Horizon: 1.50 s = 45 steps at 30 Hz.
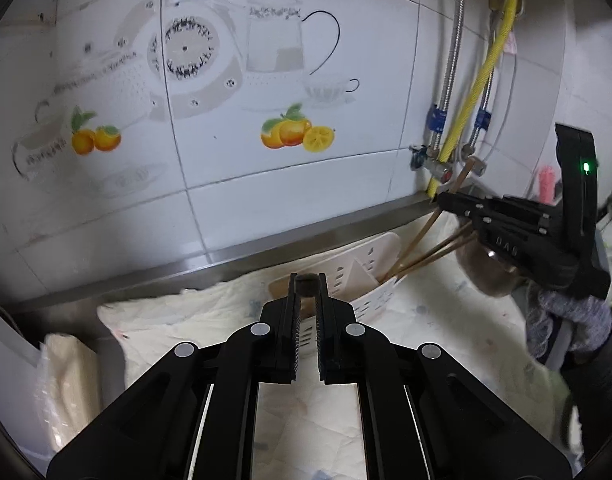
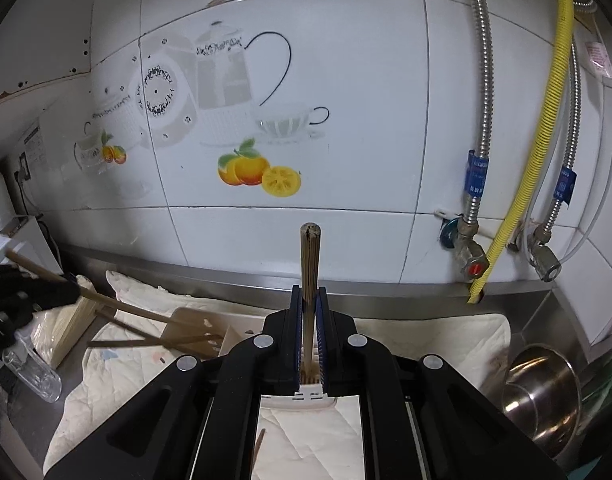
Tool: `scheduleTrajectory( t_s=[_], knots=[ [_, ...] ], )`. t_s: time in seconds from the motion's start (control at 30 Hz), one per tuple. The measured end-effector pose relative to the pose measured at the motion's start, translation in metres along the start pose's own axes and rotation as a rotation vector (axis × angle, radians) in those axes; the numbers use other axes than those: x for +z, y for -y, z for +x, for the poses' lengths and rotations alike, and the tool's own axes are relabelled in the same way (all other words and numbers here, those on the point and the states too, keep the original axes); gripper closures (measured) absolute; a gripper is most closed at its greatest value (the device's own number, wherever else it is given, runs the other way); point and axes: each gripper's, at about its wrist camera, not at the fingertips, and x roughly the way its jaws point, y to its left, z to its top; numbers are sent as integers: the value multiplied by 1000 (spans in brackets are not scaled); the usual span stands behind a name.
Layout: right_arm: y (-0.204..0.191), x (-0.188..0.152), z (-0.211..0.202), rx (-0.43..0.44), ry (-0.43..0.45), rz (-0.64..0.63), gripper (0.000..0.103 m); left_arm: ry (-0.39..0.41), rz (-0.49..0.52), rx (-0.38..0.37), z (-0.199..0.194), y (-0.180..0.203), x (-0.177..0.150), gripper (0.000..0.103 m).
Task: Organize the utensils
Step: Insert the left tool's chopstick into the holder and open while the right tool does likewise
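My left gripper [image 1: 308, 280] is shut on a wooden chopstick, seen end-on as a dark round tip [image 1: 307, 285]. In the right wrist view that chopstick [image 2: 118, 304] slants from the left gripper [image 2: 76, 290] down toward the white slotted utensil basket [image 1: 370, 284]. My right gripper [image 2: 309, 292] is shut on another chopstick [image 2: 310, 256]. It stands upright, with its lower end over the basket [image 2: 306, 394]. In the left wrist view the right gripper [image 1: 440, 200] holds its chopstick [image 1: 420, 234] slanting into the basket. Other chopsticks [image 1: 438, 252] lean in the basket.
A cream quilted cloth [image 1: 186, 320] covers the steel counter under the basket. One loose chopstick [image 2: 260, 452] lies on it. A steel bowl [image 2: 542, 392] sits at the right, valves and a yellow hose [image 2: 546, 160] on the tiled wall. A plastic bottle [image 2: 30, 368] and wrapped pack [image 1: 66, 376] lie left.
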Motion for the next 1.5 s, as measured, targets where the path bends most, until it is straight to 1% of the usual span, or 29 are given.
scheduleTrajectory(
  t_s=[0.07,0.17,0.37,0.5,0.67,0.73,0.87,0.9,0.97,1.03,1.13,1.17,1.23,1.27,1.3,1.37,1.43,1.5],
  knots=[
    [1,0,2,-2,-1,6,97,-5,-9,-17,0,-1,1,97],
    [2,1,5,-3,-5,11,97,-20,-16,-20,7,0,4,97],
    [0,0,14,-22,-30,-10,97,-104,-13,-21,38,4,10,97],
    [-1,-2,19,-24,-38,-14,96,-142,-25,-17,55,4,10,97],
    [-3,-7,19,-27,-33,-19,96,-147,-44,-43,65,5,3,97],
    [-4,-8,15,-42,-21,-30,94,-142,-54,-52,66,5,2,96],
    [-5,-10,-1,-50,16,-32,87,-107,-65,-59,56,5,1,95],
    [-6,-11,-4,-53,24,-33,84,-96,-67,-54,51,5,-1,95],
    [-9,-14,-17,-71,49,-42,81,-67,-61,-48,41,7,-4,94],
    [-11,-18,-29,-82,69,-44,76,-36,-61,-41,27,9,-11,93],
    [-15,-29,-45,-89,81,-32,71,5,-65,-24,8,11,-27,83],
    [-16,-35,-50,-88,86,-29,70,14,-70,-11,3,11,-33,81],
    [-20,-48,-60,-99,93,-23,67,39,-76,-2,-9,9,-47,80],
    [-22,-55,-63,-98,92,-22,67,47,-81,5,-14,8,-53,77],
    [-24,-63,-67,-95,90,-24,67,57,-87,17,-20,6,-61,71],
    [-30,-81,-73,-98,82,-32,67,77,-91,42,-30,5,-76,65],
    [-36,-101,-80,-94,75,-33,67,92,-102,61,-39,4,-93,62],
    [-41,-121,-83,-69,54,-22,67,97,-124,62,-45,2,-109,59]
  ],
)
